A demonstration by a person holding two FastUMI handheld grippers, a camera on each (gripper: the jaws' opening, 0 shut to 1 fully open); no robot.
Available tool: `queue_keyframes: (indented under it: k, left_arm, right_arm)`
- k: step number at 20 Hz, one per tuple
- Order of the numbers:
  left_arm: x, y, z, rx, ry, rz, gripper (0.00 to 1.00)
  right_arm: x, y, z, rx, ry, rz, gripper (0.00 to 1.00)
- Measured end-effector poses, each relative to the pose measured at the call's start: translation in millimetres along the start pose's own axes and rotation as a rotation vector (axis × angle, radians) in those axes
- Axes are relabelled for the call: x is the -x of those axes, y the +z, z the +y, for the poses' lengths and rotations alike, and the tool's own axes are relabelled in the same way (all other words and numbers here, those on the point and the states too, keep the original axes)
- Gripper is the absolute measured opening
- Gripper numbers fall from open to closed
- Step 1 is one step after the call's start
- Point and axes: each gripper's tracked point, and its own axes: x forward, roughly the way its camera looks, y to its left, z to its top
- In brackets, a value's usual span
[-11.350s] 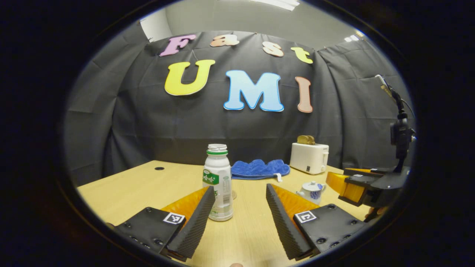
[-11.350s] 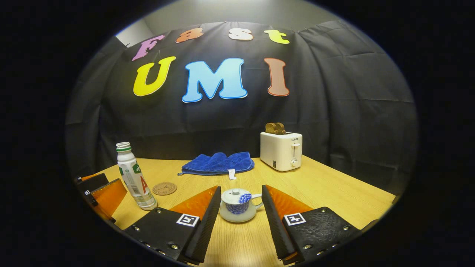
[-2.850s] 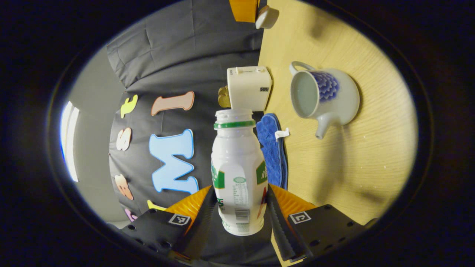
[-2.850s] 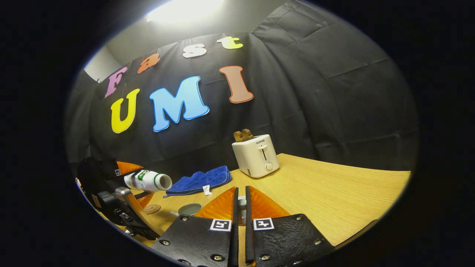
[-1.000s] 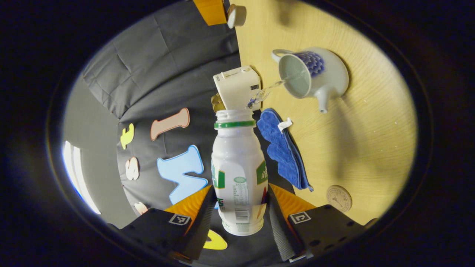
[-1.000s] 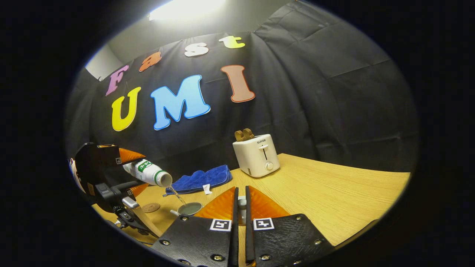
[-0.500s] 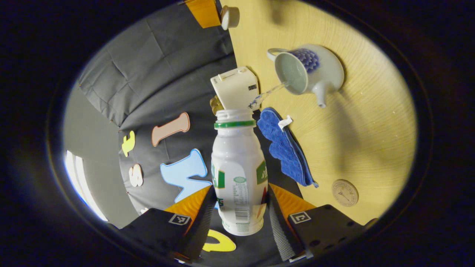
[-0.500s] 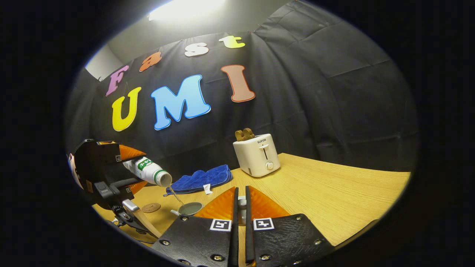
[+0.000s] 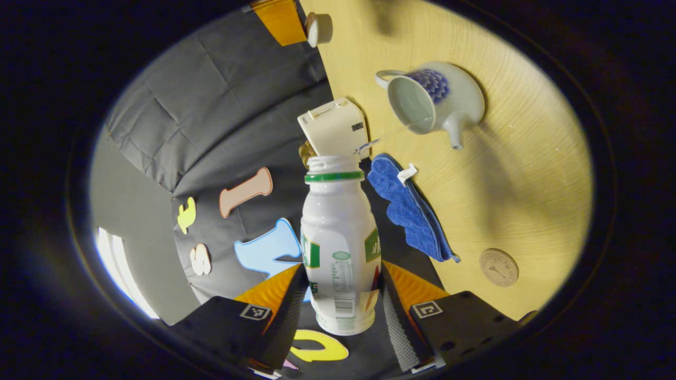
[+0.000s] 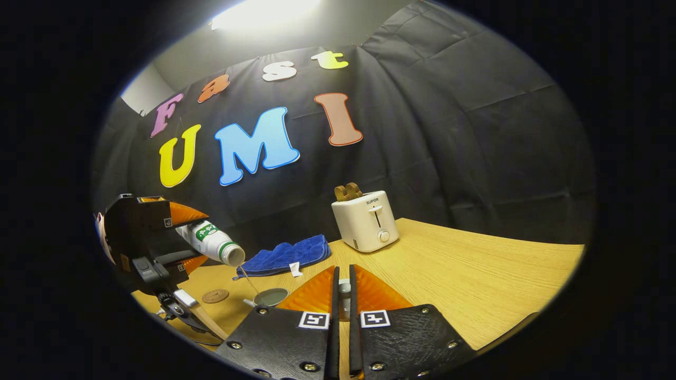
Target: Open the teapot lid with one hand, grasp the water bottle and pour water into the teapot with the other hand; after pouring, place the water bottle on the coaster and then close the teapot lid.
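Clamped in the left gripper (image 9: 340,295), the water bottle (image 9: 339,240) lies tilted mouth-down toward the open teapot (image 9: 430,103) ahead, the coaster (image 9: 498,267) near its right finger, while the right gripper (image 10: 342,295) pinches the lid (image 10: 344,287).

Ahead of my right gripper (image 10: 342,301) I see a white toaster (image 10: 364,220) with browned bread (image 10: 347,191) in its slots, standing on a pale wooden table (image 10: 475,274). A crumpled blue cloth (image 10: 288,255) lies left of the toaster, beside the black backdrop.
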Motion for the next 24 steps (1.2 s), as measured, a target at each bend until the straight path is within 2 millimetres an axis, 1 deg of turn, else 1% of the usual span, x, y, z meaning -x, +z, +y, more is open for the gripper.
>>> queue_keyframes:
  k: [1, 5, 6, 14, 15, 17, 18, 19, 24]
  left_arm:
    - [1, 2, 0, -0.008, 0.002, -0.004, 0.82]
    - [8, 13, 4, -0.044, 0.007, -0.023, 0.82]
    - [7, 12, 5, -0.051, 0.006, -0.027, 0.82]
    - [4, 23, 9, -0.092, 0.012, -0.055, 0.82]
    - [4, 25, 9, -0.099, 0.013, -0.058, 0.87]
    - [5, 26, 11, -0.114, 0.018, -0.059, 0.87]
    - [3, 27, 12, -0.121, 0.021, -0.061, 0.77]
    - [3, 28, 12, -0.126, 0.023, -0.062, 0.86]
    - [6, 29, 16, -0.148, 0.034, -0.063, 0.86]
  right_arm:
    - [1, -1, 0, 0.001, 0.001, 0.001, 0.07]
    - [1, 0, 0, -0.001, 0.003, 0.000, 0.07]
    - [1, 1, 1, -0.002, 0.003, 0.000, 0.07]
    - [1, 1, 1, -0.008, 0.008, -0.002, 0.07]
    - [1, 1, 1, -0.009, 0.008, -0.003, 0.07]
    - [1, 1, 1, -0.011, 0.008, -0.003, 0.07]
    - [1, 1, 1, -0.012, 0.008, -0.004, 0.07]
    - [1, 1, 1, -0.012, 0.008, -0.005, 0.07]
    - [1, 1, 1, -0.013, 0.008, -0.003, 0.07]
